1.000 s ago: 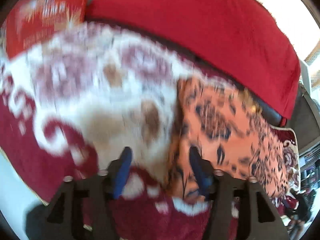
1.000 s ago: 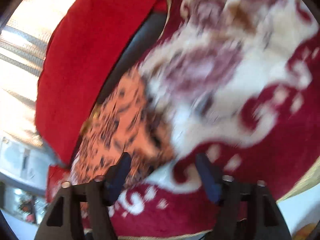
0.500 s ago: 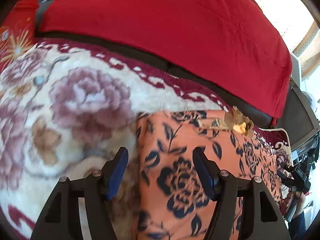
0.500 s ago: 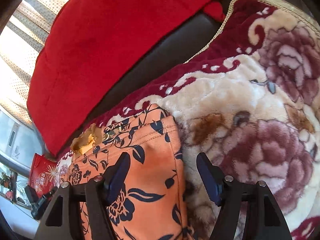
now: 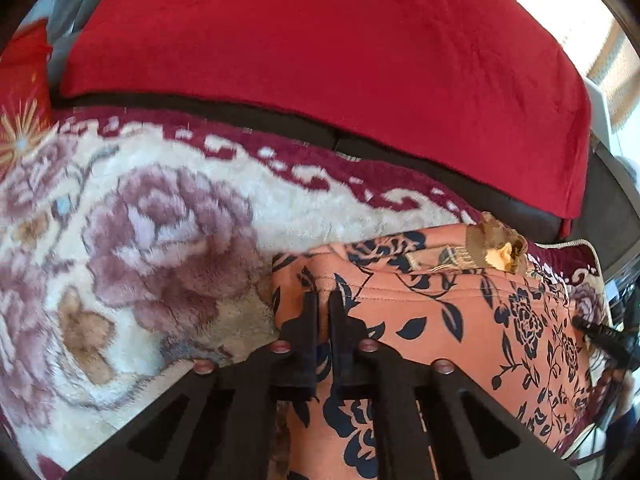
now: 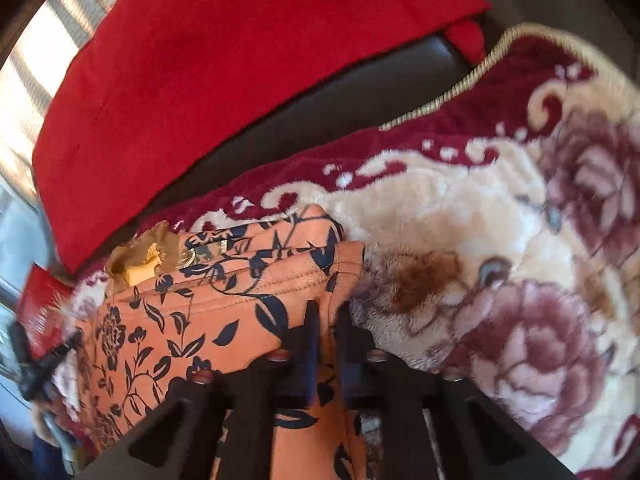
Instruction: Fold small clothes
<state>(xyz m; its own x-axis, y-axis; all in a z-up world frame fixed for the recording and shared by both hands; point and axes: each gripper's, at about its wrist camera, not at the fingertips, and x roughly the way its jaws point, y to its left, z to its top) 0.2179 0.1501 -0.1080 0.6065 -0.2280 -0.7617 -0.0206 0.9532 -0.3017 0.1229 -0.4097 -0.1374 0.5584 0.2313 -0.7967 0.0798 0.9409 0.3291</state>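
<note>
Both grippers just snapped closed on the orange floral garment [image 5: 420,320]: left gripper [image 5: 324,300] pinches its left hem corner, right gripper [image 6: 328,312] the right one (thin, slippery-looking knit). Ahead of the jaws lies a plush flowered blanket [image 5: 160,240]. Risk: a shallow pinch slipping, or snagging blanket pile too.

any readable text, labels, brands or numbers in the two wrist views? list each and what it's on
None readable.
Red packet at the left edge of the right wrist view: pale marks on it, too blurred to read.
Red cushion at the left edge of the left wrist view: a gold starburst only, no letters.
Orange floral garment: navy flower print and a tan bow, no tag or lettering showing.
Plush floral blanket and red cover: no text.
</note>
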